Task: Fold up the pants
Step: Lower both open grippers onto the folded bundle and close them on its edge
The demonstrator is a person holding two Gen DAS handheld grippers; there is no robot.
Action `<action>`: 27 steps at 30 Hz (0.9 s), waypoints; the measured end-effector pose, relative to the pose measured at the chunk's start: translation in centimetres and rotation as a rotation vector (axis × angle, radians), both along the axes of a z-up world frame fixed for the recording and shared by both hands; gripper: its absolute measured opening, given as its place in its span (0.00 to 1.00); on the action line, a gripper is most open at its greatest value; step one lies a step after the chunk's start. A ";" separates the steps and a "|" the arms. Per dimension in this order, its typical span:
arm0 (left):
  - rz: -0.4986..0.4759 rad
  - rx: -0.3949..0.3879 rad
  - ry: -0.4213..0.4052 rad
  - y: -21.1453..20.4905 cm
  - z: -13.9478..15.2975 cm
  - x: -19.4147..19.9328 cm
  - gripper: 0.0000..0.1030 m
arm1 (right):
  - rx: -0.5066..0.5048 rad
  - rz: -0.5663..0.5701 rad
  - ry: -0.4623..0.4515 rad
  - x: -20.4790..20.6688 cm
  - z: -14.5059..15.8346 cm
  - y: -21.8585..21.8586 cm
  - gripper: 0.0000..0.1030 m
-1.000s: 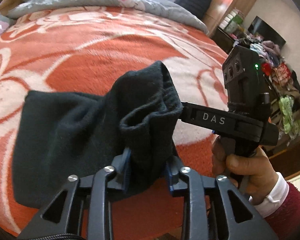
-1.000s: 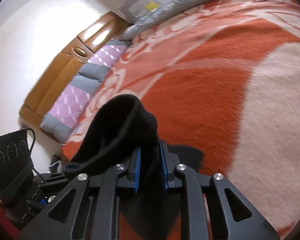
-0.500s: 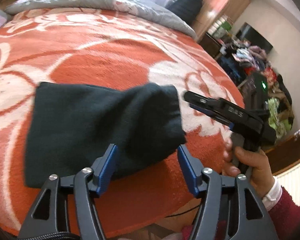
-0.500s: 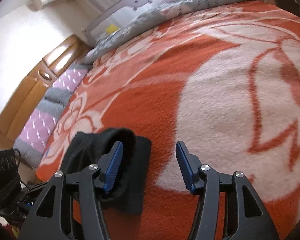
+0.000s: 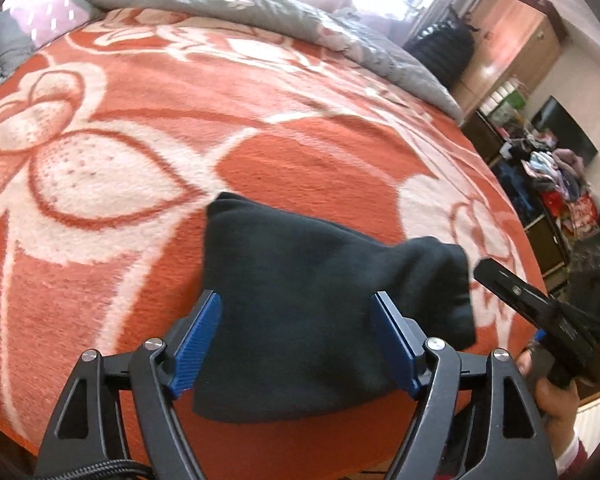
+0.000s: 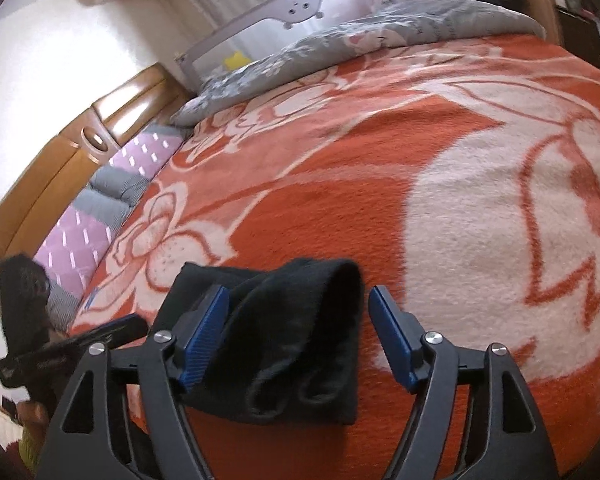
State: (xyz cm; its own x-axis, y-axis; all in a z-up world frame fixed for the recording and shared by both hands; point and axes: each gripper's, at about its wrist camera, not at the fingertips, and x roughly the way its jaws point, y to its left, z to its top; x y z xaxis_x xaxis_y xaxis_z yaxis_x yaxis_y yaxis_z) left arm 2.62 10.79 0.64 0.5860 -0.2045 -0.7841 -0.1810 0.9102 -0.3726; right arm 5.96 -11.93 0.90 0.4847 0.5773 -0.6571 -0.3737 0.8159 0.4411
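Observation:
The black pants [image 5: 316, 292] lie folded in a compact bundle on the orange and white blanket [image 5: 140, 152] near the bed's front edge. My left gripper [image 5: 304, 344] is open, its blue pads apart on either side of the bundle, holding nothing. My right gripper [image 6: 300, 336] is open too, just above the bundle's rolled end [image 6: 300, 332]. The right gripper also shows at the right of the left wrist view [image 5: 540, 312], held in a hand. The left gripper shows at the far left of the right wrist view [image 6: 60, 352].
A grey floral duvet [image 5: 300, 28] lies along the far side of the bed. Purple and grey pillows [image 6: 92, 216] and a wooden headboard [image 6: 68, 152] are at the left. A cluttered shelf and wooden wardrobe [image 5: 516, 52] stand beyond the bed's right edge.
Both grippers opened and let go of the pants, which dropped onto the blanket as a folded bundle. Both grippers then drew back a little toward the bed's front edge.

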 end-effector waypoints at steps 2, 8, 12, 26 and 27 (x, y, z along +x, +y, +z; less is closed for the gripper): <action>0.011 -0.015 0.009 0.4 -0.6 0.1 0.75 | -0.018 0.010 -0.007 -0.3 0.0 0.6 0.71; 0.017 -0.058 0.034 0.8 -1.6 1.2 0.77 | -0.035 -0.032 0.025 -0.2 -0.9 0.2 0.72; 0.026 -0.056 0.056 0.7 -2.5 2.1 0.77 | -0.017 -0.053 0.067 0.2 -1.7 -0.1 0.72; 0.140 -0.093 0.152 3.8 -6.9 4.0 0.77 | 0.009 -0.061 0.131 0.9 -6.4 -1.9 0.80; 0.141 -0.084 0.159 3.8 -7.2 4.3 0.77 | 0.020 -0.060 0.134 1.0 -6.7 -2.1 0.80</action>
State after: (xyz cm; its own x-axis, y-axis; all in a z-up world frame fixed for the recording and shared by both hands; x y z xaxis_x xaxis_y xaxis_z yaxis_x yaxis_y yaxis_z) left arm 6.87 14.63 -6.58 0.4838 -0.1978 -0.8525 -0.3672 0.8384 -0.4028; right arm 6.92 -14.07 -5.76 0.4272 0.5635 -0.7071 -0.2615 0.8256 0.4999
